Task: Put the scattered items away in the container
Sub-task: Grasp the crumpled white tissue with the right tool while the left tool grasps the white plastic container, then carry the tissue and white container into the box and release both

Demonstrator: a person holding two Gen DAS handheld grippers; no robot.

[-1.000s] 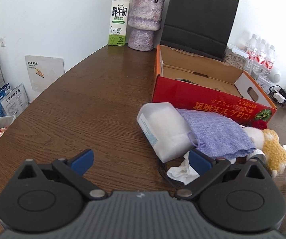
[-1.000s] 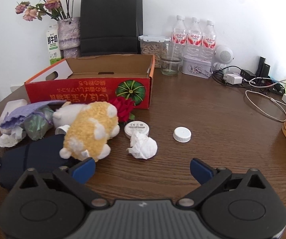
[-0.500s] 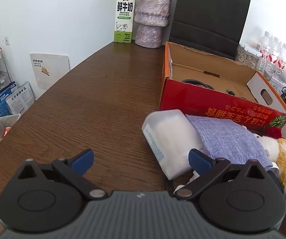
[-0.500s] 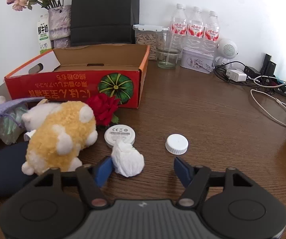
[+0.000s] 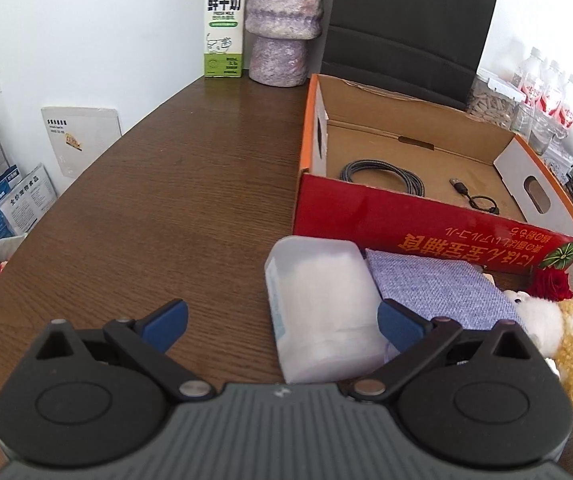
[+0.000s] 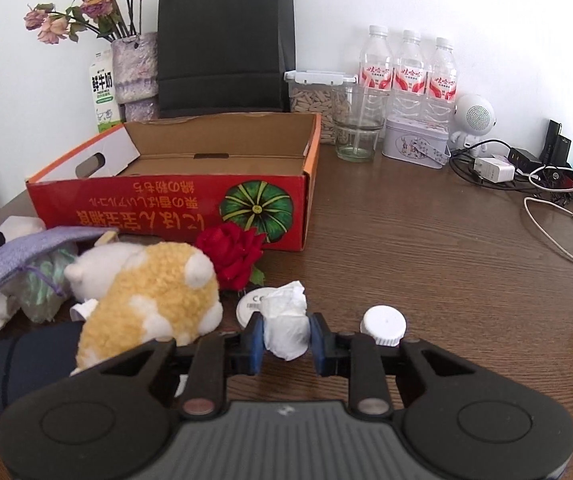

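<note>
Left wrist view: the left hand-held gripper [image 5: 282, 320] stands wide open, its blue pads clear of everything. Between and just ahead of them lies a translucent plastic tub [image 5: 320, 304] on its side, touching a lilac woven cloth [image 5: 434, 292]. The tub looks light and stiff but smooth, so a grip across its flat sides should hold best; the cloth is limp and would need pinching at a fold. The red cardboard box [image 5: 426, 220], just beyond, already holds a coiled cable [image 5: 382, 174]. The dark wooden counter [image 5: 166, 208] is bare to the left.

Right wrist view: the right hand-held gripper [image 6: 285, 338] is clamped on a crumpled white tissue [image 6: 284, 320], close to the counter and just in front of a white disc [image 6: 251, 302]. The tissue is feather-light and squashes, so it should not slip. A plush toy [image 6: 146, 296], a red rose [image 6: 232, 254] and a white bottle cap [image 6: 383, 324] lie nearby; bottles [image 6: 406, 68] and chargers [image 6: 494, 168] crowd the far edge against a white wall.
</note>
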